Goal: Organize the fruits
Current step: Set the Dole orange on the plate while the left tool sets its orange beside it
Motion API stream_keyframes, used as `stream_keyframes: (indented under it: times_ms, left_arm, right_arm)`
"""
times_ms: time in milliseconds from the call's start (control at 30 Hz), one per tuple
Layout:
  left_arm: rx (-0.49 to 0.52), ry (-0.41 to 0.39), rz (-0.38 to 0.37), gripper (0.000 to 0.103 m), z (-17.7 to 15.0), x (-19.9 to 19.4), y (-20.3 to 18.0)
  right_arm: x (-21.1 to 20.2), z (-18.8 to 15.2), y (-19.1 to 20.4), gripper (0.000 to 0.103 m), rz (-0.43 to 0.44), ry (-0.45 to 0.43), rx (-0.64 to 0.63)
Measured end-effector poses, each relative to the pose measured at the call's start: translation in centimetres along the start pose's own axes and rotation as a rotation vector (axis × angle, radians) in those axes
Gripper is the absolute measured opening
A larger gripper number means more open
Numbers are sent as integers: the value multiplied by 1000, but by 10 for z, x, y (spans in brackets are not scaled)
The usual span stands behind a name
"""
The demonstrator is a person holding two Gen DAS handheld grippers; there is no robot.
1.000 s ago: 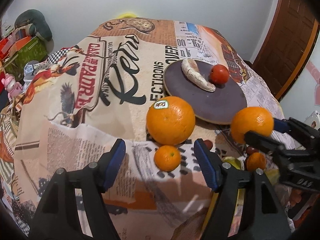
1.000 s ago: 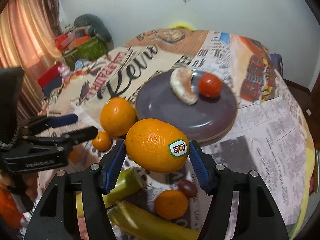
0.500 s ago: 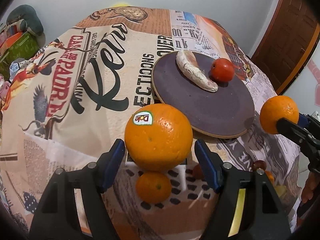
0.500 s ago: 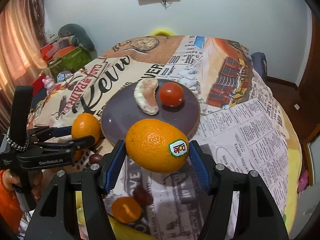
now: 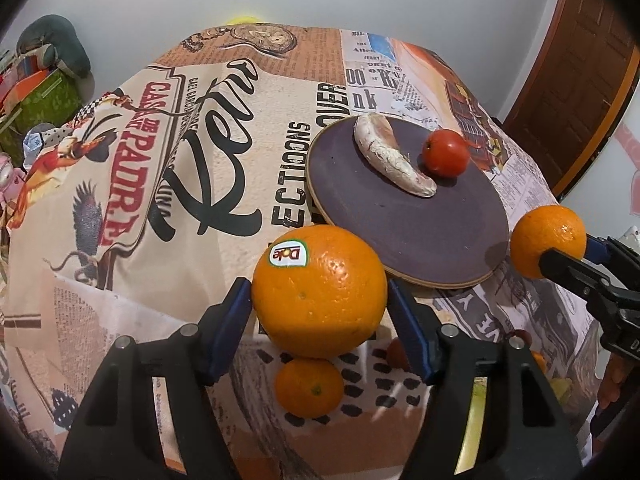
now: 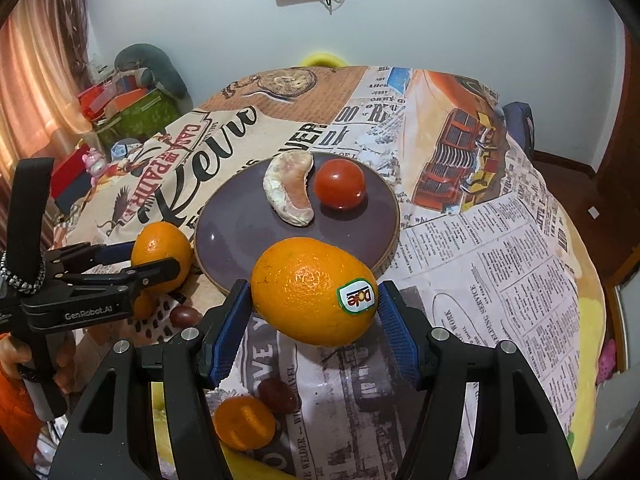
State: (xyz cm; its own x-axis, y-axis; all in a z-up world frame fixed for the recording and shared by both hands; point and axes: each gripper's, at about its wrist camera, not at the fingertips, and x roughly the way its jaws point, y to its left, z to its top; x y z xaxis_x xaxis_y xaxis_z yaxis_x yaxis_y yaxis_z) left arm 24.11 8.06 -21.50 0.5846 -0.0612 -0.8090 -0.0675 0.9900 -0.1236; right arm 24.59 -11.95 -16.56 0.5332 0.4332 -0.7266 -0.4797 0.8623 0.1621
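Plate (image 6: 224, 240) holds only tomato (image 6: 340, 184) and peeled segment (image 6: 290, 192); my left gripper (image 5: 320, 304) and right gripper (image 6: 314, 300) each clamp an orange, smaller fruit unplaced.

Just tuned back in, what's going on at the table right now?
Both grippers are carrying oranges. The left gripper is shut on a large orange with a Dole sticker, held above the tablecloth near the dark plate. The right gripper is shut on another stickered orange, also just short of the plate. On the plate lie a peeled citrus segment and a tomato. A small mandarin remains on the cloth.
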Motion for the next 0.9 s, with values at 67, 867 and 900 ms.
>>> stream_keyframes:
  times_ms: [67,867,900]
  left_arm:
    - [-3,-9,-2,68,0,-5,0]
    - [50,-95,-37,68,52,-6,-23]
    - [52,-91,-40,68,54,-2,-25]
  right_arm:
    - [-1,2,-1,61,-1,-6,-1]
    - [40,29,-9,61,9,-1,-24]
    - [42,30,-9,61,7,1,-26]
